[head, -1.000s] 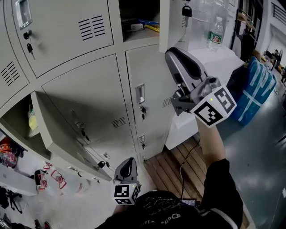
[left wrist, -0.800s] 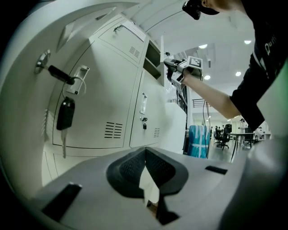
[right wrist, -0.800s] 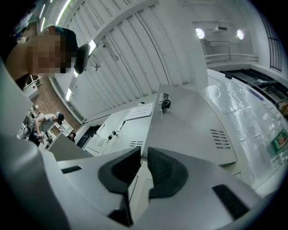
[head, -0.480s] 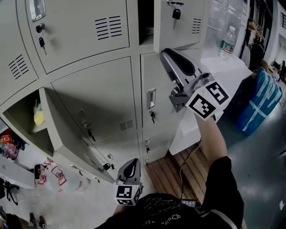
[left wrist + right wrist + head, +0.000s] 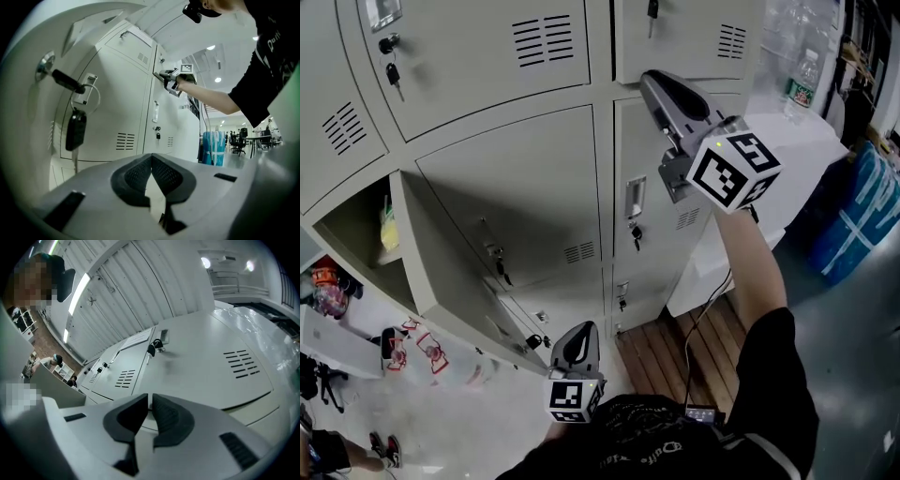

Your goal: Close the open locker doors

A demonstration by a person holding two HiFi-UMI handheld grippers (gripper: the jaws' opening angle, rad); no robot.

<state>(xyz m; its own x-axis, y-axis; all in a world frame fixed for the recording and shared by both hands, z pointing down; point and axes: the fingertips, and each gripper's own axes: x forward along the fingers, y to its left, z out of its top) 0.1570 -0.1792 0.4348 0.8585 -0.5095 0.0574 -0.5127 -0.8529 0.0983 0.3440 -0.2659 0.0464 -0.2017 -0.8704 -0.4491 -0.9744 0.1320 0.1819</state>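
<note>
A bank of grey lockers fills the head view. My right gripper (image 5: 654, 82) has its tip against the top right locker door (image 5: 694, 37), which lies flush with its frame. Its jaws have just been closing to a thin slit, with nothing between them (image 5: 150, 401). That door (image 5: 211, 362) fills the right gripper view. At the lower left, an open door (image 5: 459, 272) stands out from its compartment (image 5: 356, 220). My left gripper (image 5: 581, 330) is low, near that door's edge, shut and empty (image 5: 151, 161). A key with a fob (image 5: 75, 131) hangs just beside it.
A water bottle (image 5: 799, 80) stands on a white cabinet (image 5: 787, 141) right of the lockers, and a blue bundle (image 5: 862, 206) stands beyond it. Wooden slats (image 5: 675, 347) cover the floor below. Loose items (image 5: 328, 291) lie on the floor at the far left.
My right gripper moved toward the lockers, and the top right door swung from ajar to flush. The gap that showed the shelf inside is gone. The left gripper barely moved.
</note>
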